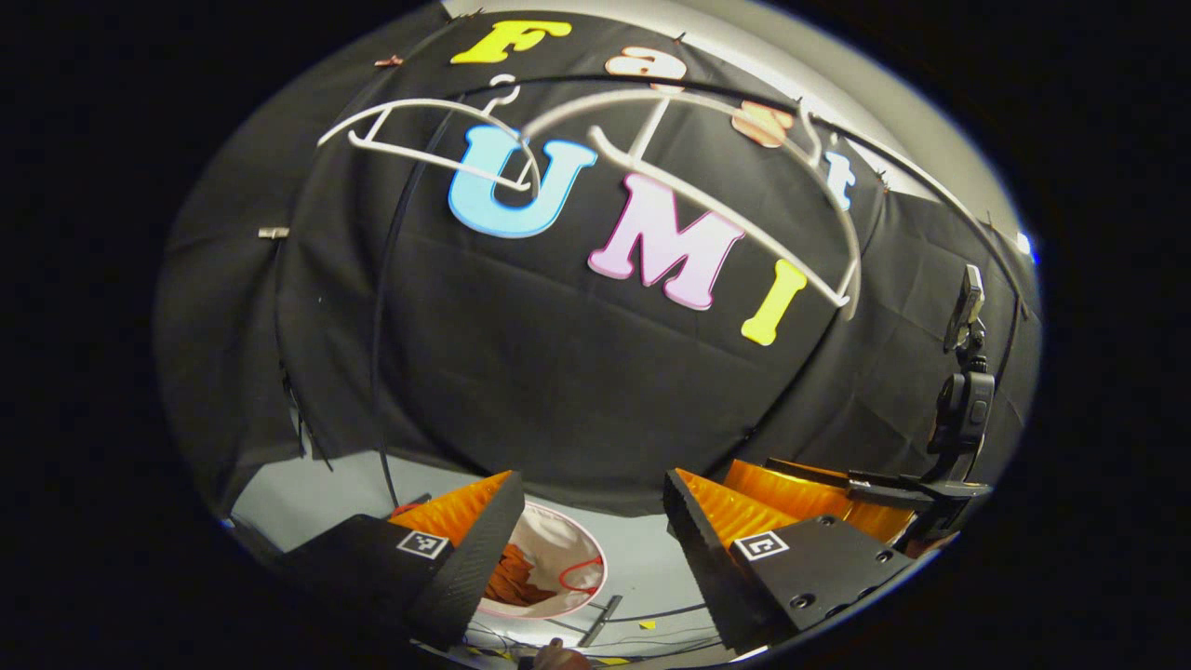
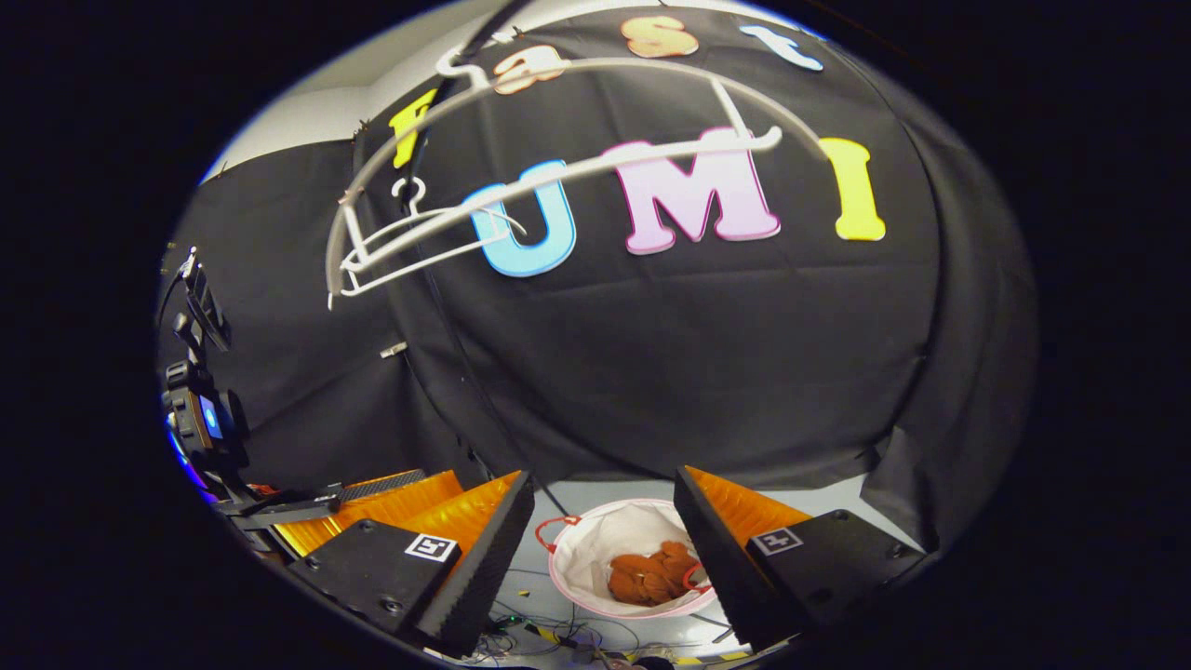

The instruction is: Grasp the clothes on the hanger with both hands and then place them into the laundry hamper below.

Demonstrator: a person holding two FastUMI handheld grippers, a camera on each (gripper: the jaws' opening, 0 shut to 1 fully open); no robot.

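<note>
1. Clothes [image 2: 651,575], a rust-orange bundle, lie inside the laundry hamper [image 2: 595,540], a white round basket with a pink rim and red handles, standing on the pale floor [image 2: 837,498] below
2. In the left gripper view the same clothes [image 1: 516,577] show as an orange heap in the hamper [image 1: 568,540], seen between the fingers
3. Two white hangers hang bare from a dark rail near the top: the nearer hanger [image 2: 558,177] is large and tilted, the farther hanger [image 2: 409,237] smaller and off to the left in the right gripper view
4. In the left gripper view the nearer hanger [image 1: 735,214] slopes down to the right and the farther hanger [image 1: 437,140] sits up at the left
5. Left tongs [image 1: 591,521] are spread wide with nothing between the fingers, held above the hamper
6. Right tongs [image 2: 605,521] are likewise spread apart and hold nothing, with the hamper seen through the gap
7. Each view also catches the other gripper at its side edge: the right one [image 1: 963,409] in the left gripper view, the left one [image 2: 200,419] in the right gripper view
</note>
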